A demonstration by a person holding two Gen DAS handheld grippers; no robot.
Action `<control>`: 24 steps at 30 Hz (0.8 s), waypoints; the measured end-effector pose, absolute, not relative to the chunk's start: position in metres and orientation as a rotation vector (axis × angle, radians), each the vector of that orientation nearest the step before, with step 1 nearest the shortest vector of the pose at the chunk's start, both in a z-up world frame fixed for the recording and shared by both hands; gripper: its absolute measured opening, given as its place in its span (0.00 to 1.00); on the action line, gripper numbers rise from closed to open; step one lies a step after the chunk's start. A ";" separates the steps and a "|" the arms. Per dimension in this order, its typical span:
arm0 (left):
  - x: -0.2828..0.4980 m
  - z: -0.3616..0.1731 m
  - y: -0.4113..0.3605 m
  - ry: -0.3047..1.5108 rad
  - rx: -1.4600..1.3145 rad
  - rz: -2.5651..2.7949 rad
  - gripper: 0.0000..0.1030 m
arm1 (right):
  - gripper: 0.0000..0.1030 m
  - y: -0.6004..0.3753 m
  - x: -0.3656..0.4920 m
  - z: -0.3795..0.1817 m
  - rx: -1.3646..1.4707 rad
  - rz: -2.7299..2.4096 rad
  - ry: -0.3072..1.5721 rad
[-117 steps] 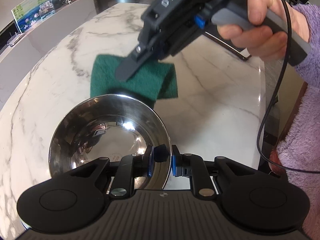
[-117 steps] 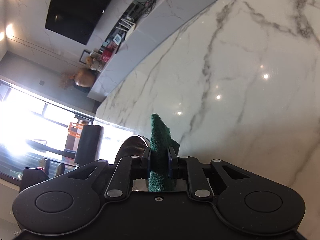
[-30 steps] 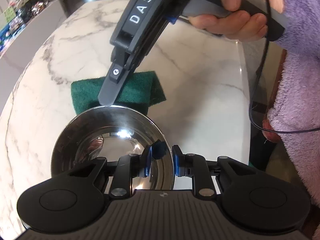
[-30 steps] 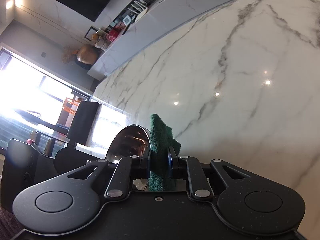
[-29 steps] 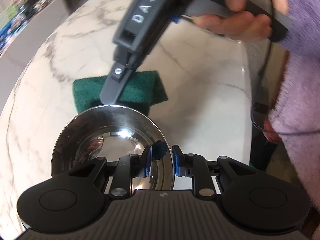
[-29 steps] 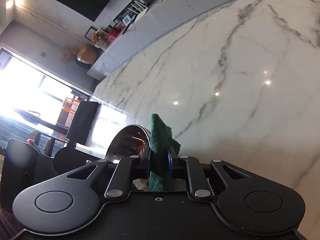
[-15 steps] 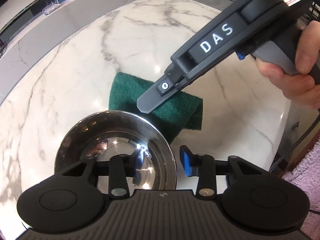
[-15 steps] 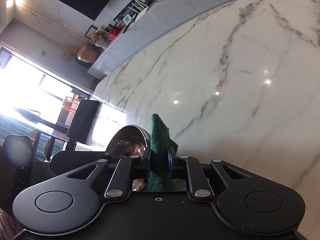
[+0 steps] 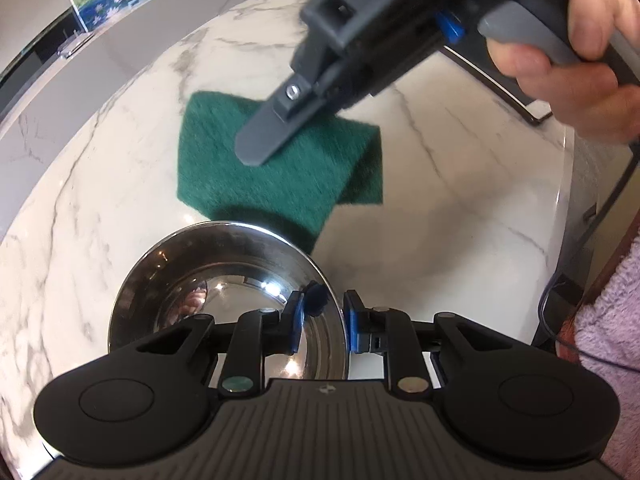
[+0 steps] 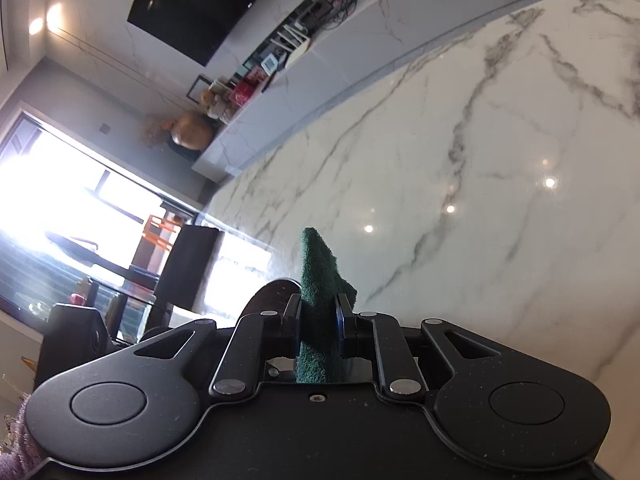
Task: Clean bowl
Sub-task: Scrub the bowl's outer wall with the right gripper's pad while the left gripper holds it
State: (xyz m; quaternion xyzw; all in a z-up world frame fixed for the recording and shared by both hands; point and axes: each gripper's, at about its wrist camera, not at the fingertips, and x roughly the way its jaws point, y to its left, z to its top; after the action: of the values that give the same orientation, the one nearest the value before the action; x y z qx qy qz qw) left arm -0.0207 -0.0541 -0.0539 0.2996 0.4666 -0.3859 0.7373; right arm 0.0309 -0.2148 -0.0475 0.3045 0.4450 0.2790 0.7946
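The steel bowl's (image 9: pixel 224 280) near rim hides behind the left gripper (image 9: pixel 322 322). The motion-blurred scouring pad (image 9: pixel 280 172) covers the right gripper's (image 9: pixel 256 148) far finger.
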 end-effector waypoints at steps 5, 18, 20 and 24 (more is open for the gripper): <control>-0.017 -0.056 -0.055 1.018 0.679 -0.861 0.19 | 0.14 -0.209 0.033 -0.054 0.634 0.602 0.987; -0.027 -0.058 -0.052 0.965 0.770 -1.000 0.19 | 0.14 -0.209 0.032 -0.052 0.618 0.590 0.983; -0.030 -0.058 -0.051 0.959 0.783 -1.023 0.19 | 0.14 -0.214 0.032 -0.052 0.633 0.584 0.971; -0.035 -0.058 -0.049 0.947 0.802 -1.054 0.19 | 0.14 -0.217 0.032 -0.053 0.647 0.585 0.967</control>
State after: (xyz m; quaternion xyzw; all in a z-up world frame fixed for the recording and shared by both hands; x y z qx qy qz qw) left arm -0.0353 -0.0488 -0.0578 0.3583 0.4227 -0.4706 0.6866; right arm 0.0324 -0.2174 -0.0525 0.3013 0.4500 0.2722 0.7954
